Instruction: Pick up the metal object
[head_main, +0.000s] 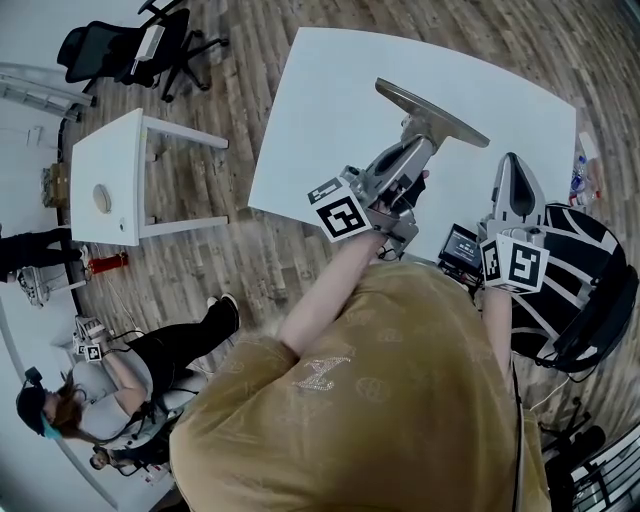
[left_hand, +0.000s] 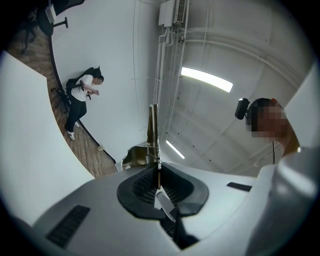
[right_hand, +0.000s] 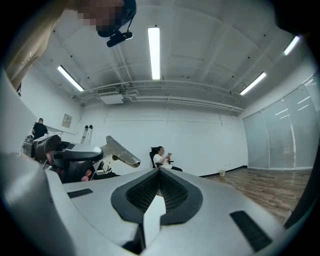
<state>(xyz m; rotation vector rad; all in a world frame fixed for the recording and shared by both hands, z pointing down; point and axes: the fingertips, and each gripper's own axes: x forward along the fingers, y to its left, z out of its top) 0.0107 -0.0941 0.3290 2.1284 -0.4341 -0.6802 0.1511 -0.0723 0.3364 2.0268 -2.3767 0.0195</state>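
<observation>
Metal clamps metal on the left: the left gripper (head_main: 415, 135) points toward one o'clock, and its jaws pinch a thin, flat metal plate (head_main: 432, 112) edge-on. The plate is held up over the white table (head_main: 320, 100), near its middle. At three o'clock from it the right gripper (head_main: 515, 165) points to twelve, its jaws pressed together with nothing between them.
</observation>
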